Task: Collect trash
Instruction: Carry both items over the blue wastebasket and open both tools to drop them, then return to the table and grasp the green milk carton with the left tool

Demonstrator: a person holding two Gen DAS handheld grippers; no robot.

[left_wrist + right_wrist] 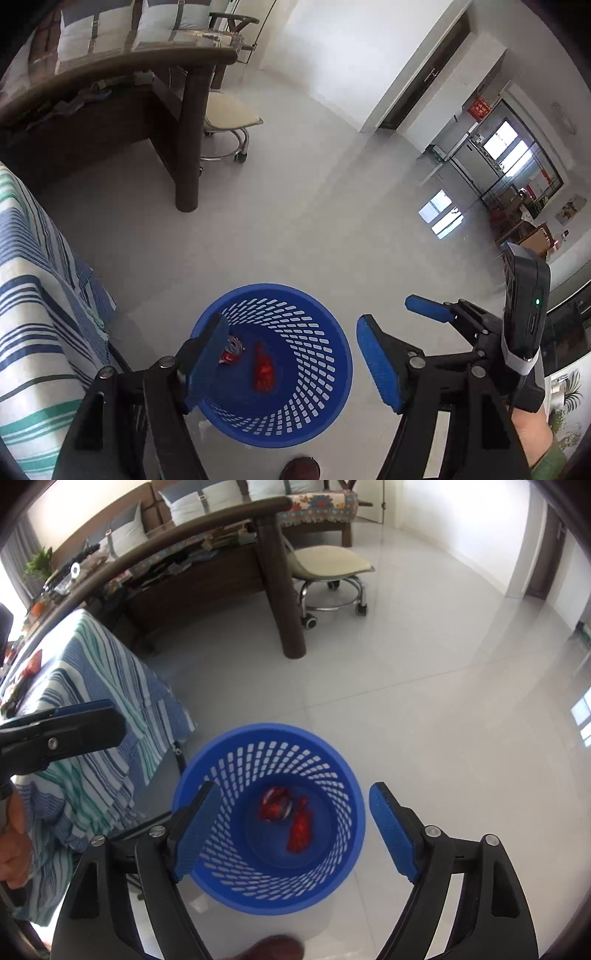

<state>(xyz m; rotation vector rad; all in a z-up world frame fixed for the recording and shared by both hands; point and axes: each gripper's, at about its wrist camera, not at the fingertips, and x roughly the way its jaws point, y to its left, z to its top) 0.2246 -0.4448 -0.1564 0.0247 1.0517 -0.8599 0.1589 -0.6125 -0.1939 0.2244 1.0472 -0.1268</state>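
Both tools are hovering above the blue mesh bin (269,819), which is standing on the pale tiled floor (424,686) just beside the striped cloth (99,716) covering the counter.

Left tool (291,362): jaws standing apart, nothing between the pads; the bin's mouth is showing straight through the gap. Right tool (291,830): jaws likewise standing wide apart and empty, pointing down into the bin.

Trash status: two pieces are lying at the bottom of the bin, a crumpled red-and-silver wrapper (276,805) and a red wrapper (300,830) just beside it, possibly touching. Both are sitting clear of the tools.

Step in hand, as judged: the drop-off. With both tools empty over the bin and the wrappers resting inside, the release looks complete for this pair.

More trash appears to be waiting: a small orange-red scrap (32,664) is lying on the counter at the far left of the right wrist view, too small to identify with confidence. A shoe tip (301,469) is showing at the lower edge, near the bin.

Next move, as judged: lifting both tools away from the bin, swinging back over the counter, and lining open jaws around the next scrap. The cloth is loose, so pinching fabric along with the trash is the risk to watch.
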